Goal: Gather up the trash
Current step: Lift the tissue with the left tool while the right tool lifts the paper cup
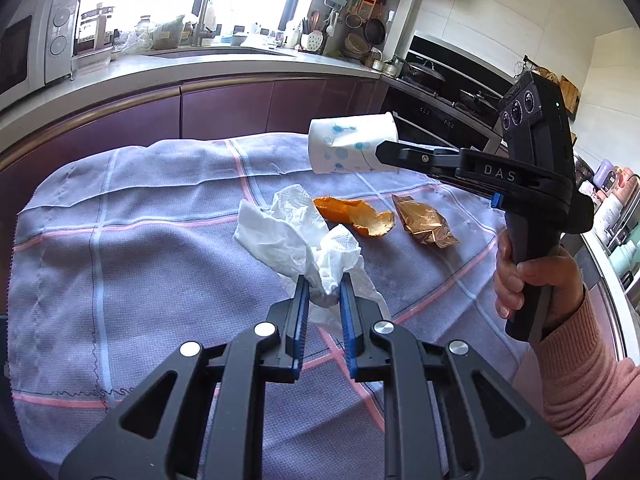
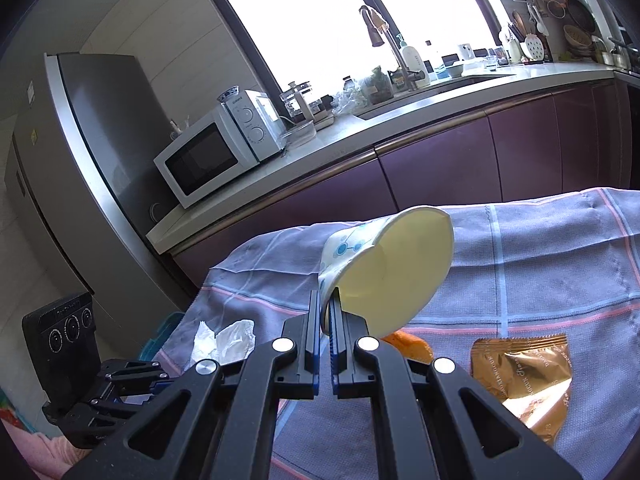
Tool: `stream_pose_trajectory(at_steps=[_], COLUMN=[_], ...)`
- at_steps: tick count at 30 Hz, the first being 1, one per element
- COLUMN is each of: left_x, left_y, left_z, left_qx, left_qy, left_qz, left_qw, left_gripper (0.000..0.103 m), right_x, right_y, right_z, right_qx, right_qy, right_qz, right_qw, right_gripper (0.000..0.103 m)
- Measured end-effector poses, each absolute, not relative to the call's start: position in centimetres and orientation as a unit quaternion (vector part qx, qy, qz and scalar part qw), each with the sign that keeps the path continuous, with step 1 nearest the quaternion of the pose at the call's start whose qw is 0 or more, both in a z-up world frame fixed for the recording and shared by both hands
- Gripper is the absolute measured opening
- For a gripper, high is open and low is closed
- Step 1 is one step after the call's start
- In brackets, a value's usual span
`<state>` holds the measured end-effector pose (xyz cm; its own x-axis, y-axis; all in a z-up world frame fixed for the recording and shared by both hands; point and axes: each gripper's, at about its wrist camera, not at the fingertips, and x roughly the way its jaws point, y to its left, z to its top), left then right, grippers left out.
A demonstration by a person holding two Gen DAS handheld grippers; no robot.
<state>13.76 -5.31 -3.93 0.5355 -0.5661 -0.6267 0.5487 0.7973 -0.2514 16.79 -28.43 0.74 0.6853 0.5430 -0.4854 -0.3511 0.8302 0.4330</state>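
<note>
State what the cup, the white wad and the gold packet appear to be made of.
Cup: likely paper, matte, its rim pinched flat in the right gripper.
White wad: tissue paper, soft and embossed, crumpled in the left gripper.
Gold packet: probably metallised foil film, shiny with sharp creases.

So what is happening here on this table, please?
A person is clearing trash off a table covered with a checked cloth, using tongs in each hand. The left tongs are shut on a tissue. The right tongs pinch the rim of a paper cup, held above the cloth. An orange peel and a gold wrapper lie there.
</note>
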Motion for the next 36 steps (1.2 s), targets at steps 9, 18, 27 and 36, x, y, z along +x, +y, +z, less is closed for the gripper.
stream_pose_trajectory(at_steps=[9,18,27,36], left_x=[12.0,11.0,10.1,9.3], left_y=[-2.6,-0.1,2.1,4.5], left_z=[-2.4,-1.4,-0.9,-0.5], left_qx=[-0.010,-0.016,-0.019,-0.024], left_qy=[0.340,0.327,0.319,0.313], left_qz=[-0.308,-0.300,-0.284,-0.265], left_qw=[0.888,0.896,0.904,0.912], left_gripper=[0.016,0.016,0.016,0.016], right_x=[14.9,13.8,12.9,12.6], right_y=[-26.2,-24.0,-22.3,-20.2], right_z=[1.1,1.4,1.5,1.8], right_qx=[0.153,0.150,0.147,0.144], right_qy=[0.305,0.302,0.302,0.303], right_qz=[0.276,0.299,0.322,0.344], right_qw=[0.899,0.893,0.885,0.877], right_gripper=[0.003,0.003,0.003,0.003])
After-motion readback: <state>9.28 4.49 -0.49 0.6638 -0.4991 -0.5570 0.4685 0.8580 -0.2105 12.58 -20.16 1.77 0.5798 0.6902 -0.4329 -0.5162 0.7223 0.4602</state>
